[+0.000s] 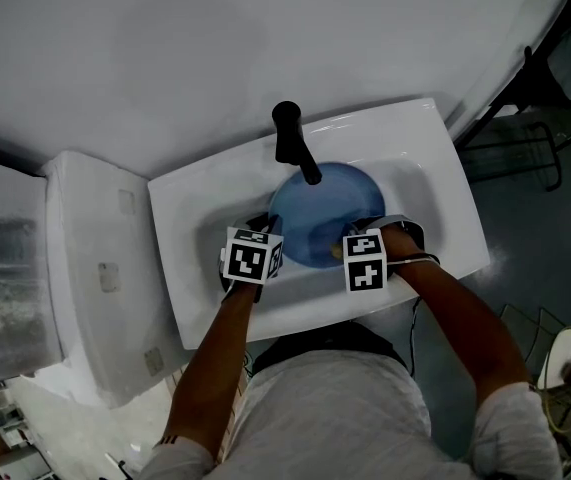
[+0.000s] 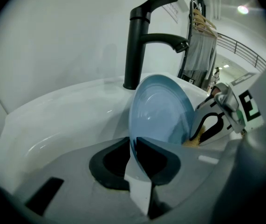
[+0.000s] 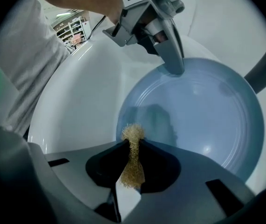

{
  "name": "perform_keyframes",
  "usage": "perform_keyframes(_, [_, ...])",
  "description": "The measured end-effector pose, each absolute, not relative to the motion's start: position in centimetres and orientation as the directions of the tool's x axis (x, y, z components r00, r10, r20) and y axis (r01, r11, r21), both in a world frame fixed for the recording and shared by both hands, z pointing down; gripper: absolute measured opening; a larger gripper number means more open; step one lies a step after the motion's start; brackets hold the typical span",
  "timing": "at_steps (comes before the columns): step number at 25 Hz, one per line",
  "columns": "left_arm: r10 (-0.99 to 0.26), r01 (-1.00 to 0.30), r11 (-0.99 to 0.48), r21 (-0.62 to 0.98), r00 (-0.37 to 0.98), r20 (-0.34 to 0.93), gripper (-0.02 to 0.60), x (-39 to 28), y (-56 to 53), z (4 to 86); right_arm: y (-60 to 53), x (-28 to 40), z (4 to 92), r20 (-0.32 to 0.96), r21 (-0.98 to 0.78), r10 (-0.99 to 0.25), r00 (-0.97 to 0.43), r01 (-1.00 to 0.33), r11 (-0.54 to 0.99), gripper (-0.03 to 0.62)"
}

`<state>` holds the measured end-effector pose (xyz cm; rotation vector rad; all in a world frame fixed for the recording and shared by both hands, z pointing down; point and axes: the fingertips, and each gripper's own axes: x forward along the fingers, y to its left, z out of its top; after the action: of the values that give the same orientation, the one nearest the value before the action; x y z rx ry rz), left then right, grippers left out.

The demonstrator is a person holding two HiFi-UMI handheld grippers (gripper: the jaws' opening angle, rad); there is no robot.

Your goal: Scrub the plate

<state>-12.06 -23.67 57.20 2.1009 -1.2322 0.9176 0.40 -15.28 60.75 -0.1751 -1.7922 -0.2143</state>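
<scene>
Right tool point(image 3: 133, 143) steeply down over plate point(image 3: 198, 111)

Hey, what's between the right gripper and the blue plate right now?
A tan scrub pad, pinched in the right gripper's jaws, its frayed tip reaching over the blue plate's near edge. The right gripper view shows this; contact cannot be told.

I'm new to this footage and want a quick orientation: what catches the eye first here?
A blue plate stands tilted in the white sink, under the black faucet. The left hand-held gripper clamps its rim, while the right hand-held gripper pinches a tan scrub pad by the plate's edge.
</scene>
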Motion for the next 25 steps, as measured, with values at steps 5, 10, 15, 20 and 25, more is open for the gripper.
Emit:
perform_keyframes(5, [-0.533,-0.891,-0.442,0.101,0.352,0.770,0.055,-12.0,-23.7,57.1,-15.9,1.4,59.9,0.966,0.059,-0.010,-0.260,0.183,0.981,0.063])
perform_keyframes(10, [-0.559,-0.890,-0.446,0.094,0.359,0.747,0.062,-11.9,-23.8,56.6,-16.4,1.0,58.1,0.944,0.101,-0.053,-0.326,0.133,0.986,0.063])
perform_keyframes(15, [-0.610,-0.894,-0.440,0.089,0.369,0.701,0.140,-12.3,-24.0,54.9,-17.1,0.4,55.5,0.890,0.167,-0.147,-0.431,0.008,0.986,0.063])
perform_keyframes(20, [-0.672,-0.897,-0.435,0.082,0.384,0.633,0.144,-12.6,-23.6,51.8,-18.0,-0.5,51.4,0.783,0.239,-0.297,-0.547,-0.176,0.955,0.063])
perform_keyframes(25, [-0.739,-0.885,-0.457,0.091,0.435,0.514,0.144,-12.0,-22.8,47.1,-18.8,-1.0,45.9,0.619,0.216,-0.433,-0.655,-0.388,0.896,0.063])
